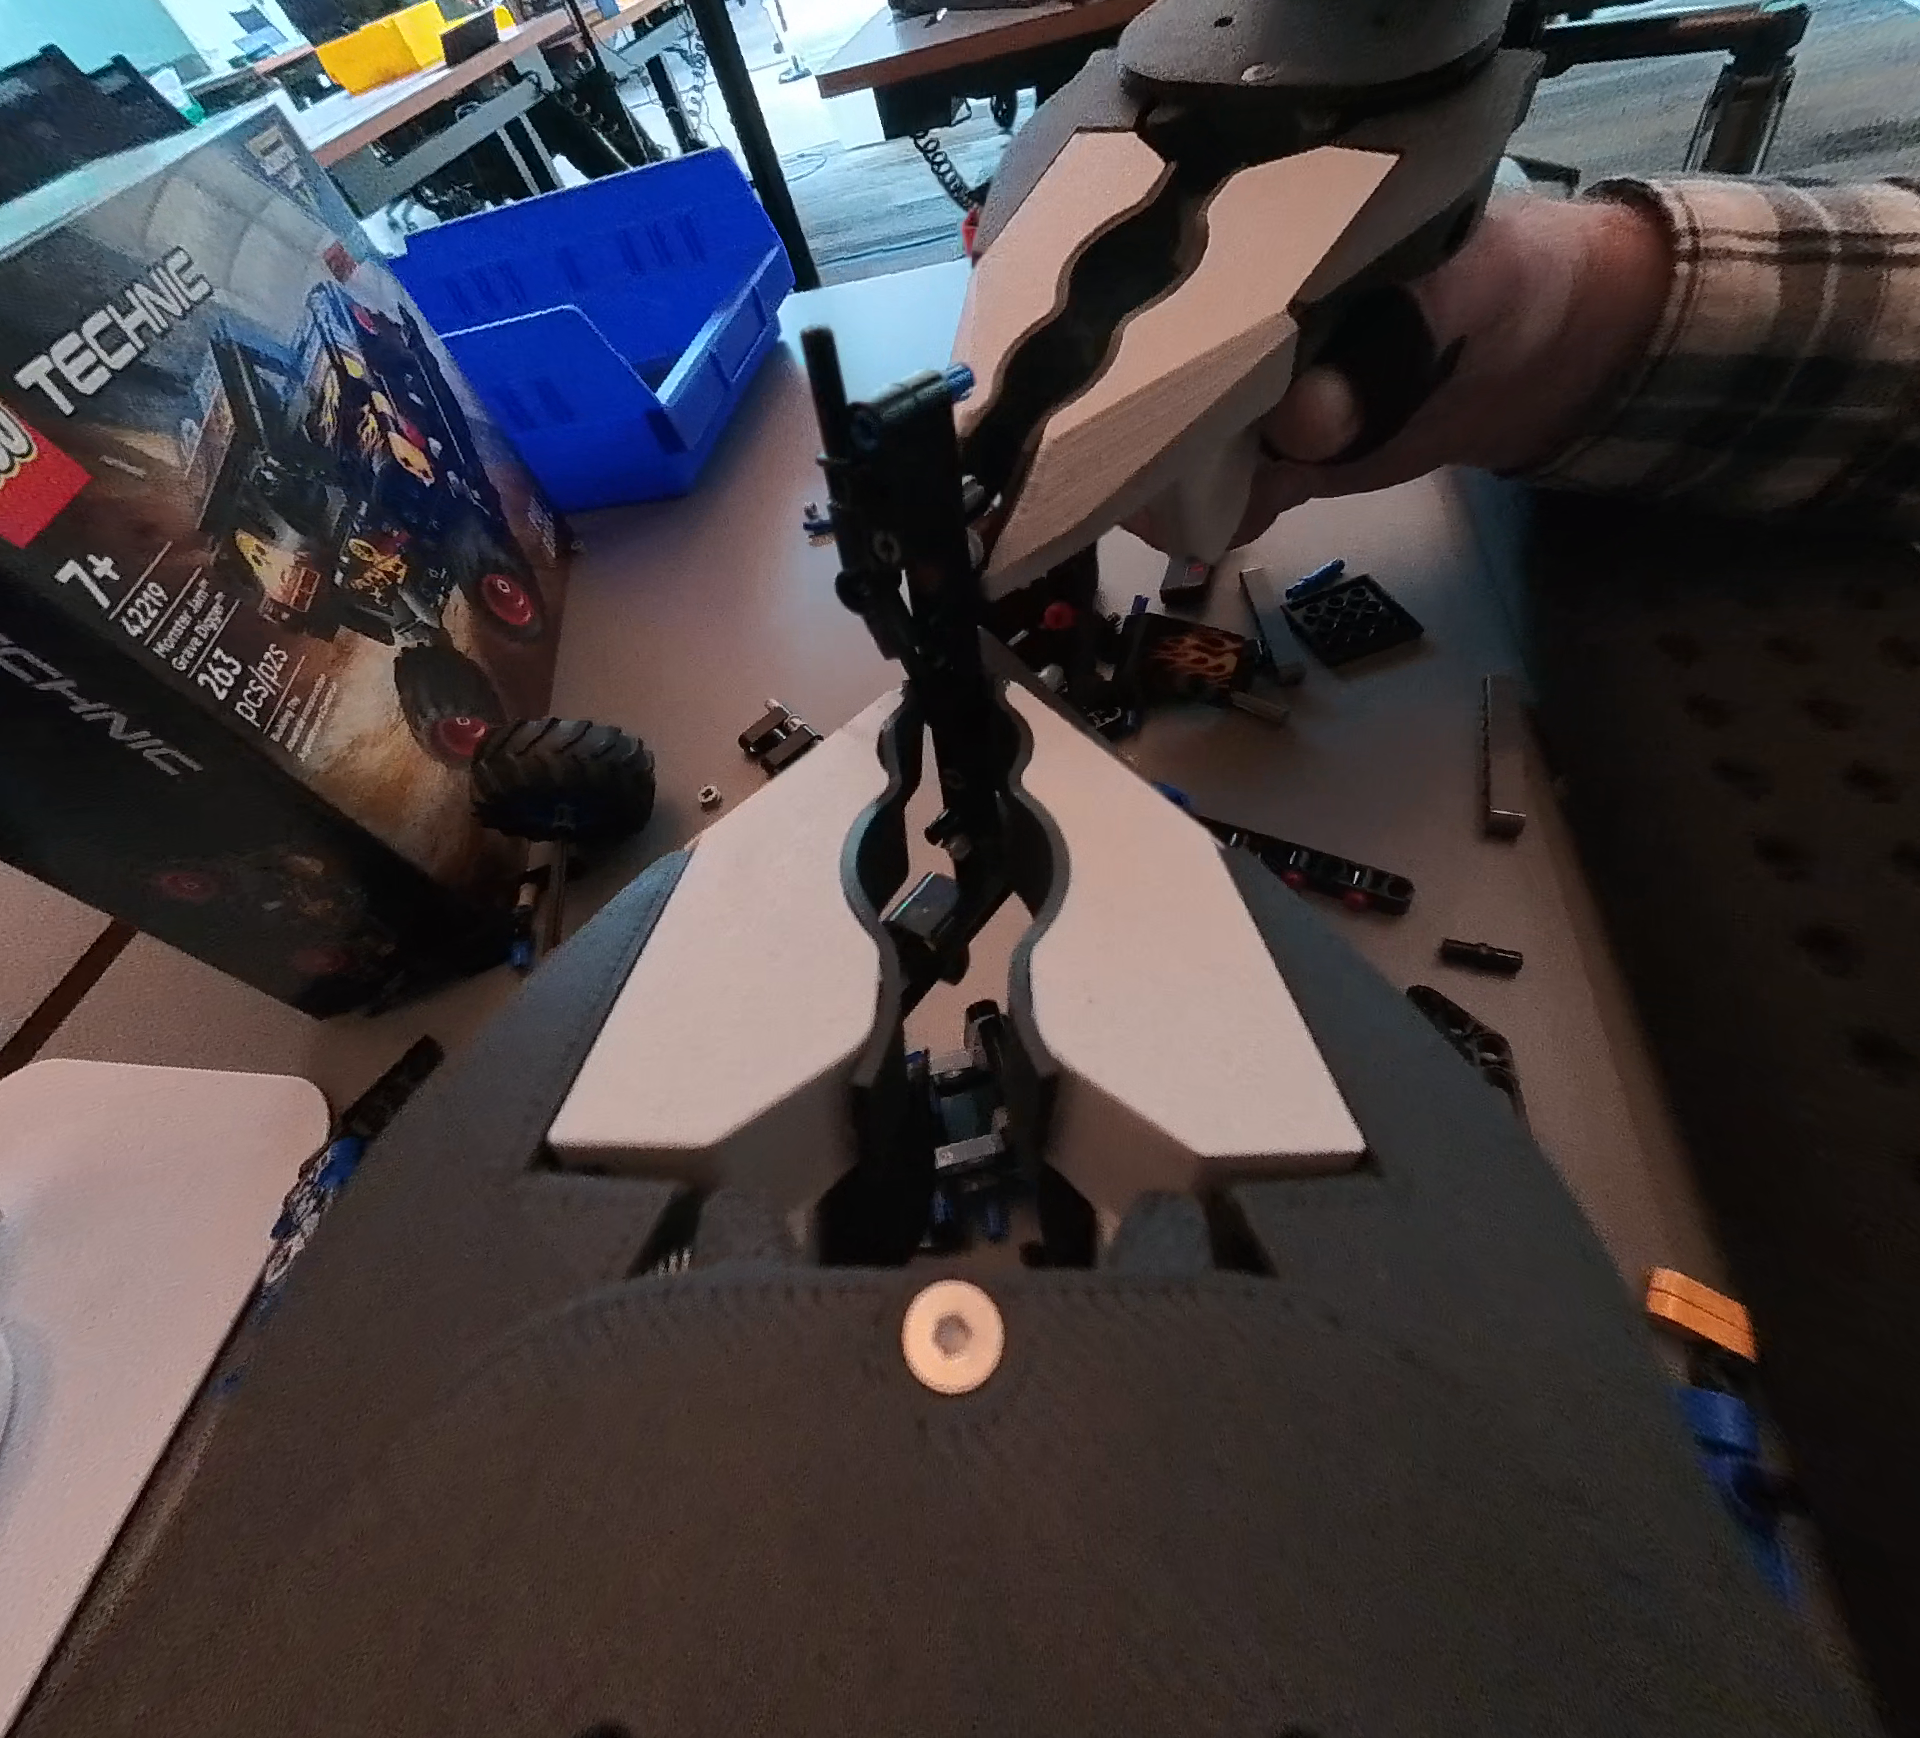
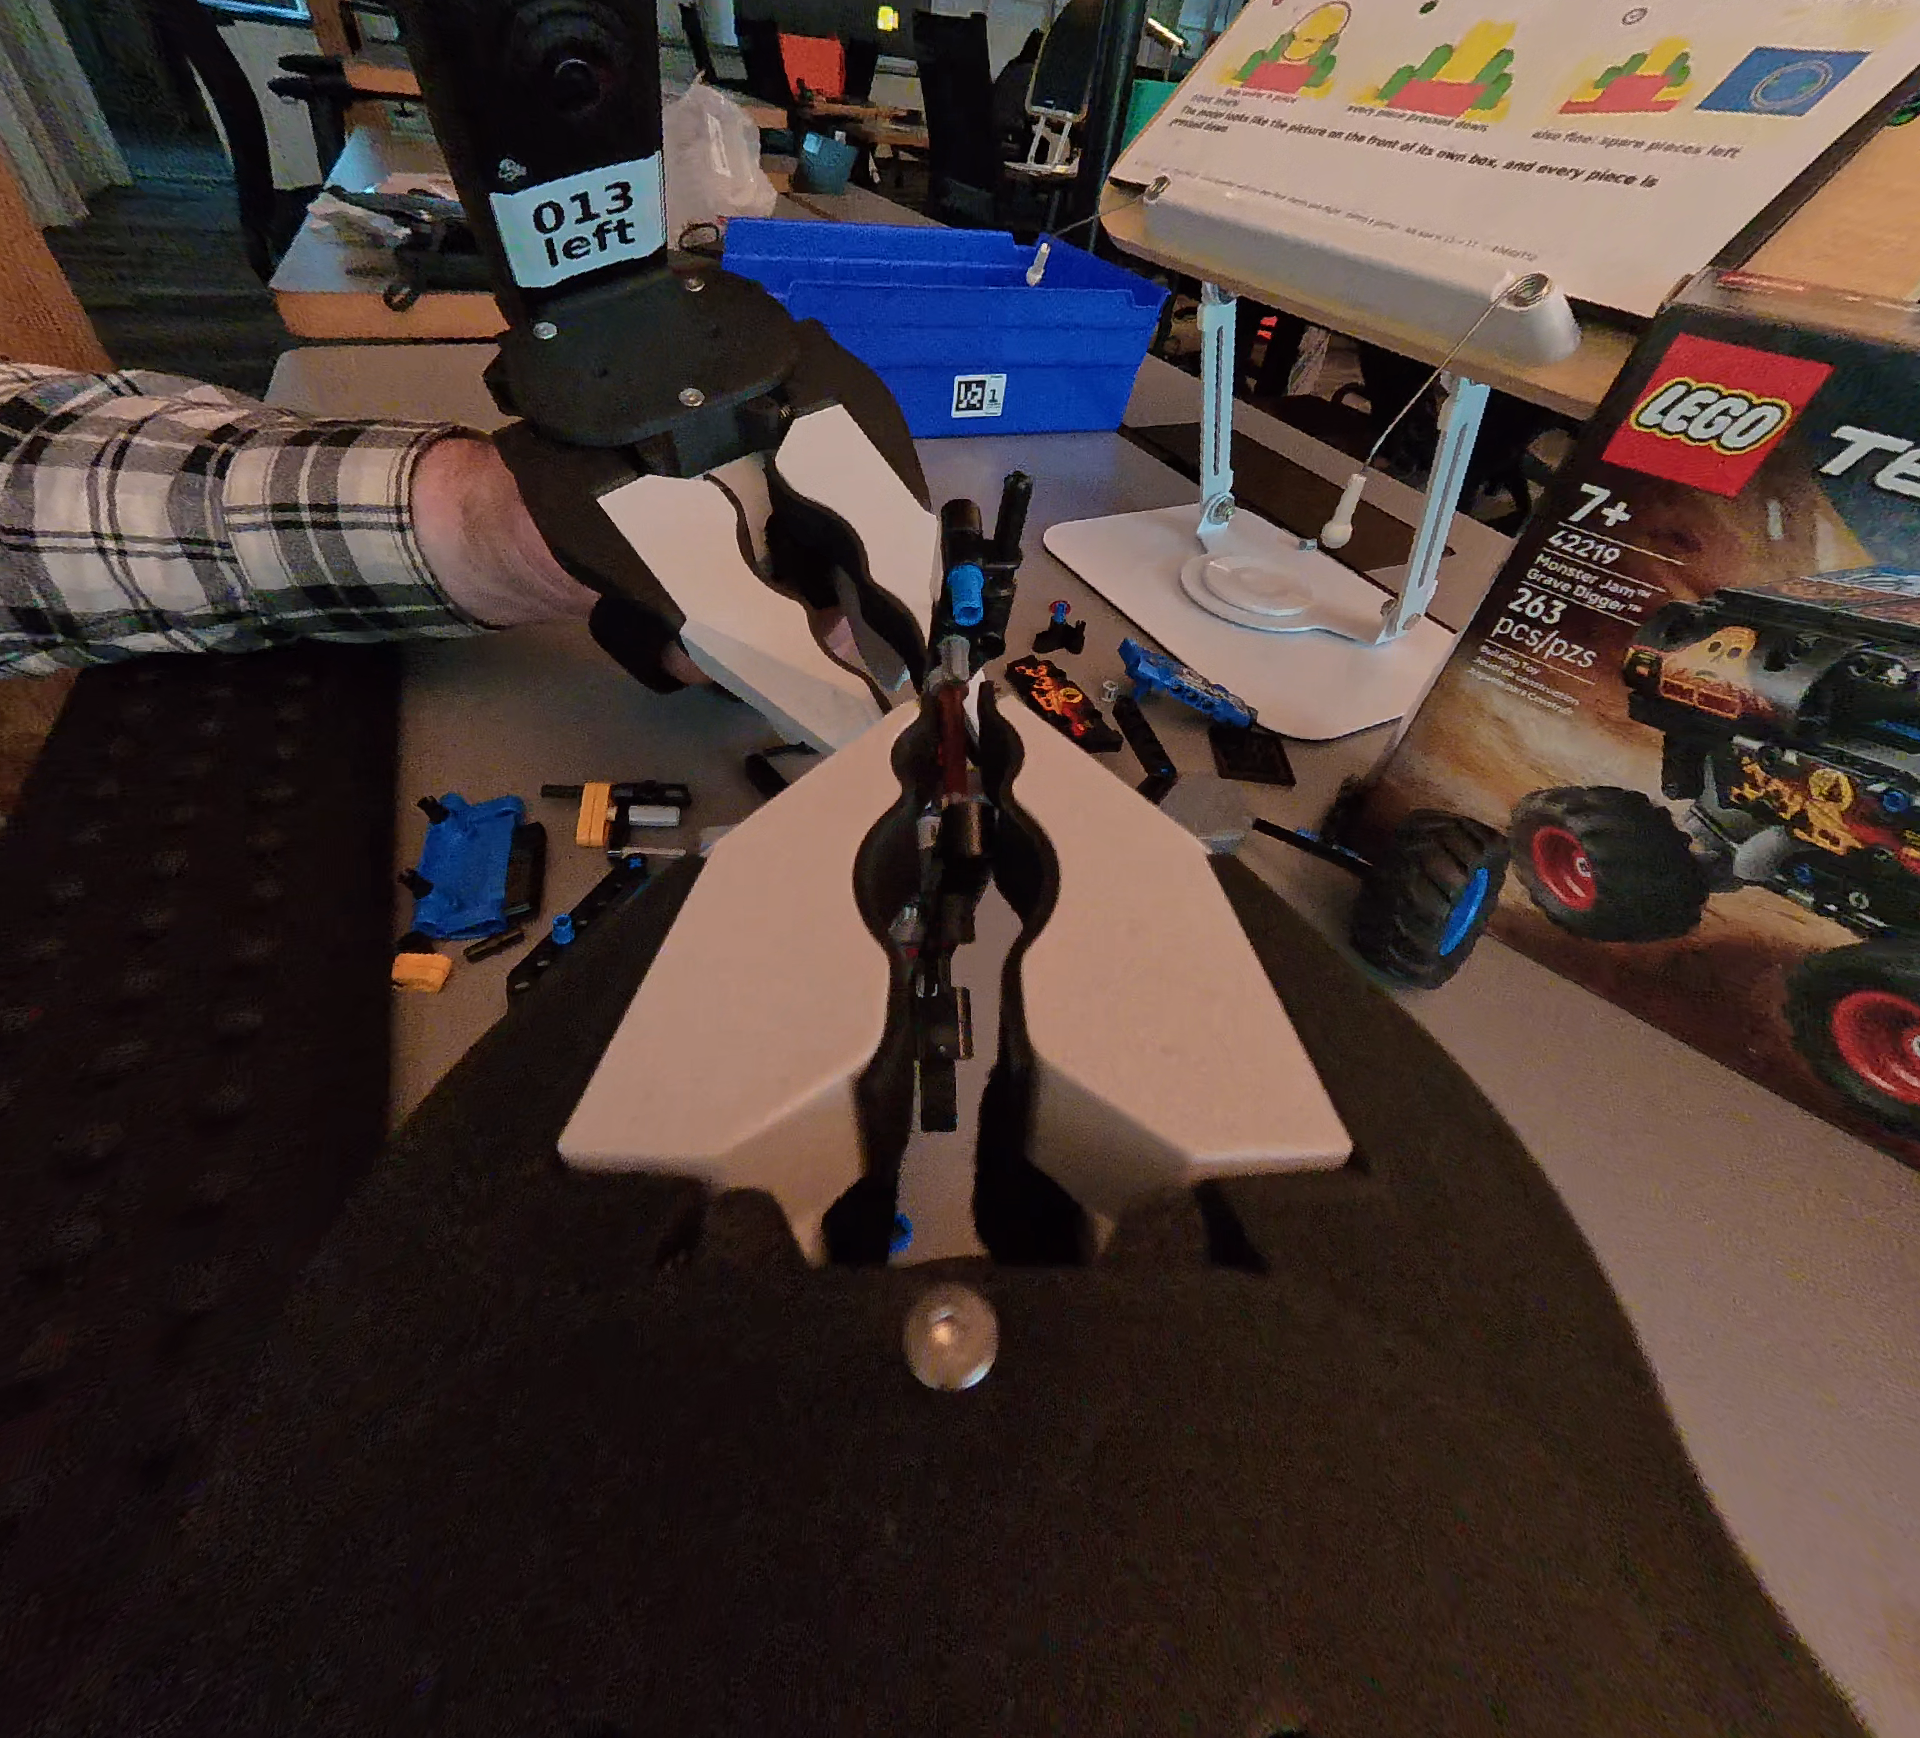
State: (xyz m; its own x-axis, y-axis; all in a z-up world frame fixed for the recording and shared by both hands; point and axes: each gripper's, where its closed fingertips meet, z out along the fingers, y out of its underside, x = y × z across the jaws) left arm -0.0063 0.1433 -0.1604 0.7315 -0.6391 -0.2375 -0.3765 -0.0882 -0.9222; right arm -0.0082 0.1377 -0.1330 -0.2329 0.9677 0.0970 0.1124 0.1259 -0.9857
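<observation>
A black beam assembly, studded with blue pins, is standing upright above the grey table, and I am gripping it from both sides. My left gripper is pinching its lower end, fingers drawn in narrow around the black beams. My right gripper is also closing narrowly on the assembly, clamping a section with a dark red axle, its tips meeting the left gripper's tips at the piece. A hand in a plaid sleeve is holding the left tool.

Around the assembly, loose parts are lying scattered on the table: a flame-printed panel, a black grid plate, a blue moulded part and a yellow connector. A black tyre with a blue hub is resting just beside the set's box. Behind, a blue bin is sitting near a white stand that is carrying an instruction sheet.
</observation>
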